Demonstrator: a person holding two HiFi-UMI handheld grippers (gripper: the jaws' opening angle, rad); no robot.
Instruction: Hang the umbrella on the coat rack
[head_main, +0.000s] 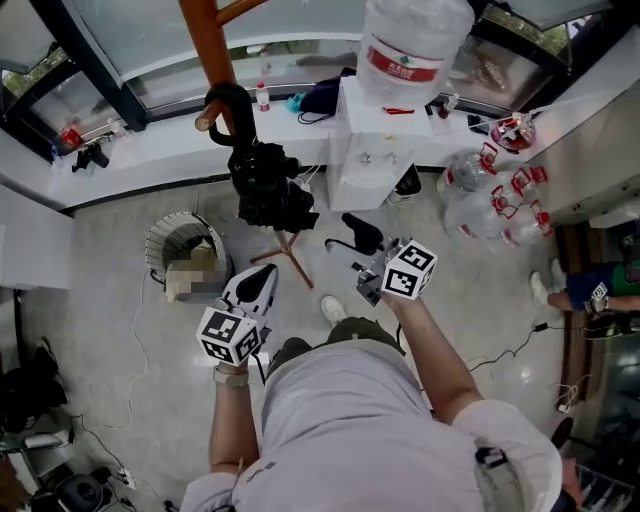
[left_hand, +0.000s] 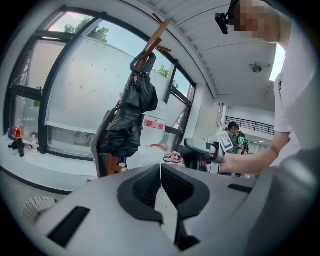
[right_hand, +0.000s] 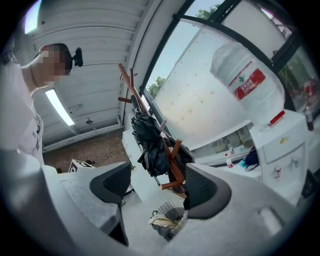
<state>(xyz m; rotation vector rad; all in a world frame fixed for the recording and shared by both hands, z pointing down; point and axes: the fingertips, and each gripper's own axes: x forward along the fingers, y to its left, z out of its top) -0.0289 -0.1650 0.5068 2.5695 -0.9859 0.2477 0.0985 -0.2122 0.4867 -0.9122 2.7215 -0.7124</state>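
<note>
On the coat rack (head_main: 205, 30) hangs the umbrella (head_main: 265, 185); L tool (left_hand: 160, 170) together, R tool (right_hand: 155, 187) apart, empty; jug label (head_main: 405, 62) unreadable.

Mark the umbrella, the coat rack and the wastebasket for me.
umbrella (head_main: 268, 185), head view, on its folded black canopy.
coat rack (head_main: 205, 35), head view, on its orange pole.
wastebasket (head_main: 160, 240), head view, on its mesh wall.
</note>
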